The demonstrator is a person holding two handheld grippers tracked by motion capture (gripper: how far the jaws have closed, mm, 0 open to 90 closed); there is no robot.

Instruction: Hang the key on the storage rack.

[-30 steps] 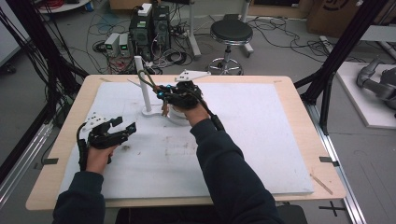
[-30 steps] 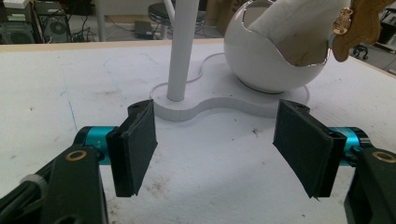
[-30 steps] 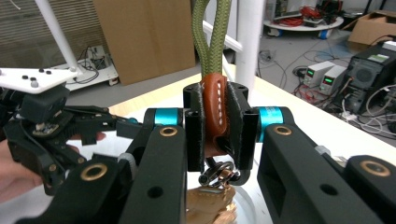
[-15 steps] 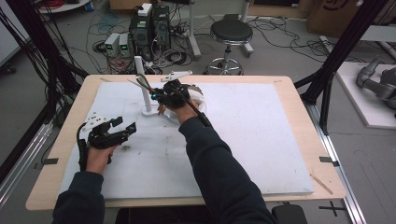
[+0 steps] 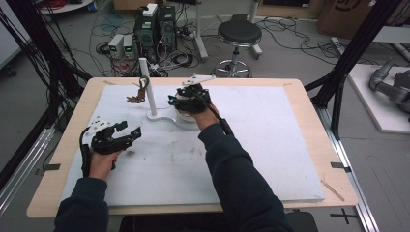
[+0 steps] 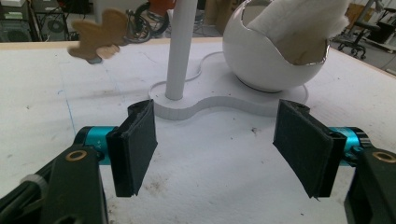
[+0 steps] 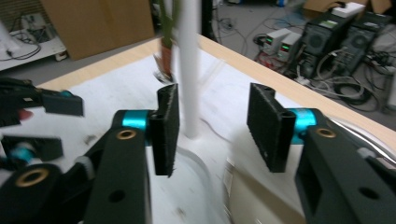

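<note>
- From the high view we see the keychain (image 5: 139,92) hanging on the white stand (image 5: 145,87), our right gripper (image 5: 180,101) beside it, fingers just released, empty
- Our left gripper view shows the white bowl (image 6: 275,56) holding cloth; left gripper (image 6: 224,149) fingers spread, empty

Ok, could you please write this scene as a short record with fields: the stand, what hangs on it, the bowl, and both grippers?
stand: white post on a flat white base
hanging item: keyring with a tan charm on the post
bowl: round white bowl, beside the post on the base
left gripper: open, nothing between the jaws
right gripper: jaws just opened, nothing between them, above the bowl
</note>
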